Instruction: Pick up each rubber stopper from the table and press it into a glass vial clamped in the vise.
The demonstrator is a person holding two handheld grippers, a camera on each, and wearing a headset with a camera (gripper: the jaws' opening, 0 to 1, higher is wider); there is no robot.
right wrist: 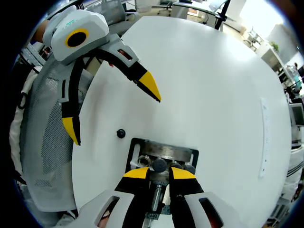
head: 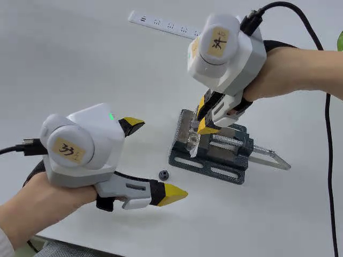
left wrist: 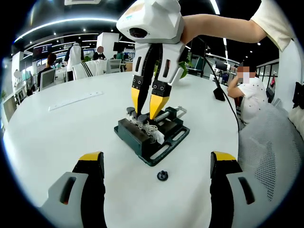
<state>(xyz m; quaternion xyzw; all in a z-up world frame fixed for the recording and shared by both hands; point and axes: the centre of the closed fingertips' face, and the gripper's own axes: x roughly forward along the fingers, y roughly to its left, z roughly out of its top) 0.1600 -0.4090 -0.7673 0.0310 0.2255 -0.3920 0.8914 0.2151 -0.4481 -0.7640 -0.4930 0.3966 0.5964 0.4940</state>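
Right gripper (head: 203, 124) stands over the vise (head: 185, 158), tips down at the glass vial (head: 193, 142). Jaws are narrowed to a small gap, with a dark stopper (right wrist: 159, 165) at the tips; cannot tell whether they pinch it. The gripper body hides most of the vial top from above.

Left gripper (head: 154, 159) is at near left, jaws wide apart, holding nothing. A loose stopper (head: 164, 174) lies on the white table (head: 80, 64) just near-left of the vise, between the open jaws' line and the base.

Power strip (head: 161, 22) far off. Black cable (head: 328, 134) runs down the right side.
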